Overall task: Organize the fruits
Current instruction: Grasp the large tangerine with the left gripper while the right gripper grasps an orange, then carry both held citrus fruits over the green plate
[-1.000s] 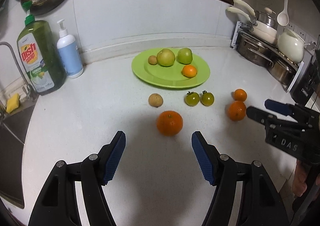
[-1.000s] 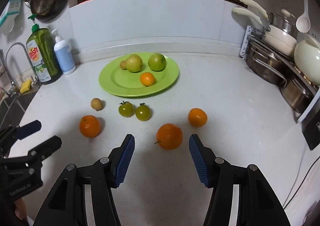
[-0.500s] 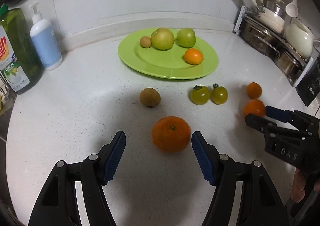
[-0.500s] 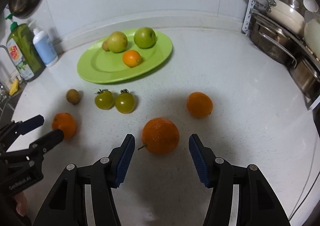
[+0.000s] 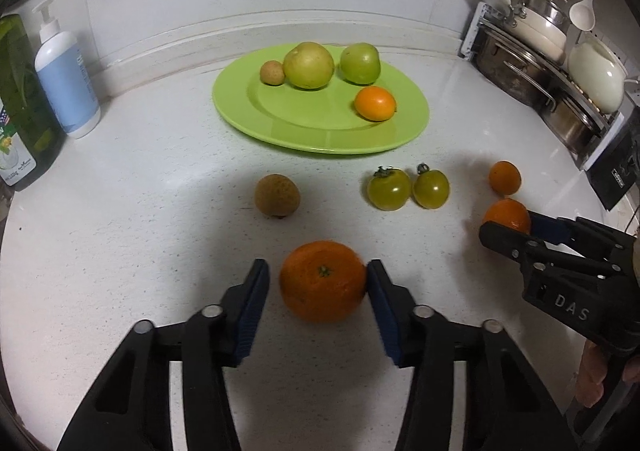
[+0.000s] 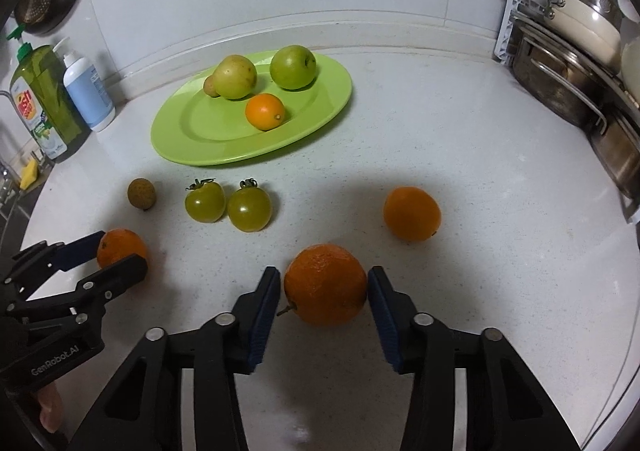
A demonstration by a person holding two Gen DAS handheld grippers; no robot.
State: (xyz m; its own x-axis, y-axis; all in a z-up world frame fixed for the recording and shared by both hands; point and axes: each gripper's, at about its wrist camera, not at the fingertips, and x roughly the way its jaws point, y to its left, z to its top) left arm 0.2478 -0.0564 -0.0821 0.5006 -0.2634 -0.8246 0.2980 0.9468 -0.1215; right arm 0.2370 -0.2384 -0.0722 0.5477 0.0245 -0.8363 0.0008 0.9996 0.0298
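A green plate (image 5: 312, 131) (image 6: 192, 131) holds a pear, a green apple, a small orange and a small brown fruit. My left gripper (image 5: 318, 283) is open around a large orange (image 5: 322, 281) on the counter; the right pad touches it, the left pad stands just off. My right gripper (image 6: 323, 289) is open around another large orange (image 6: 325, 283), pads close on both sides. Loose on the counter lie a brown fruit (image 5: 277, 195), two green tomatoes (image 5: 408, 189) and a smaller orange (image 6: 412, 213).
A green dish soap bottle (image 6: 44, 99) and a white pump bottle (image 5: 66, 83) stand at the back left. A rack with pots and pans (image 6: 580, 63) fills the right side. A sink edge with a yellow sponge (image 6: 30, 173) lies at the far left.
Both grippers moved forward and down over their oranges, and both jaws narrowed from wide open to nearly touching the fruit.
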